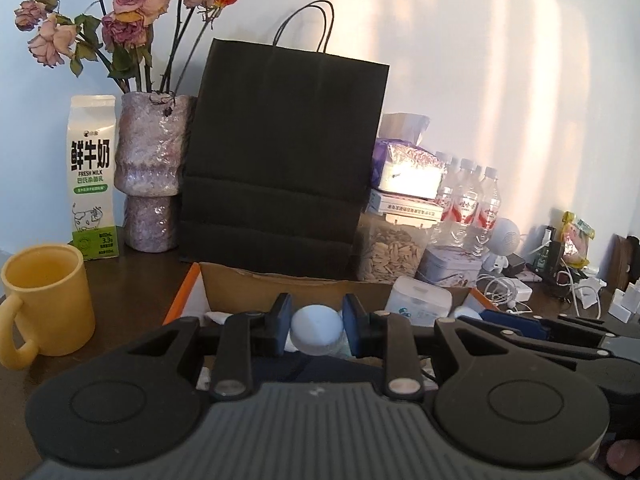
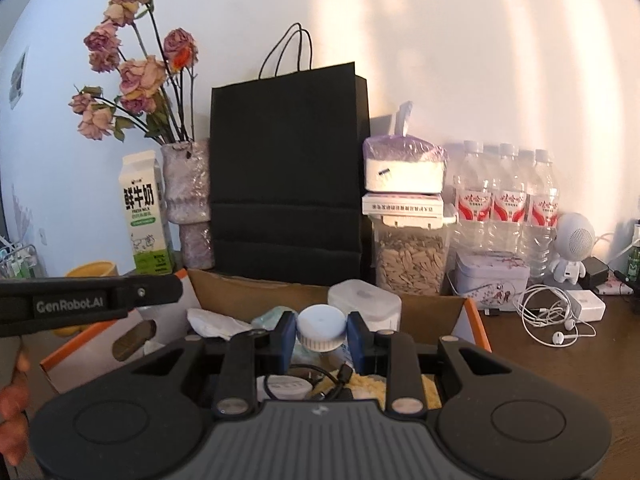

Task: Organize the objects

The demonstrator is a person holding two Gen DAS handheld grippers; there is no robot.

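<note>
Both grippers sit over the open cardboard box [image 2: 224, 284] in front of the black bag [image 2: 288, 168], the left gripper [image 1: 317, 330] clamped on a pale round cap [image 1: 317, 330] and the right gripper [image 2: 321, 336] squeezing a white ribbed jar lid [image 2: 321, 334].

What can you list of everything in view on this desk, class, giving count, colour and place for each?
paper bag: one, black, upright against wall
milk carton: one, white-green, far left
vase: one, purplish, dried roses, beside carton
mug: one, yellow, left front
cardboard box: one, brown-orange, before bag
water bottles: several, clear, right of bag
seed jar: one, clear, beside bag
earphones: one pair, white, right
left tongs: black, shut on white jar
right tongs: black, shut on white-capped bottle
</note>
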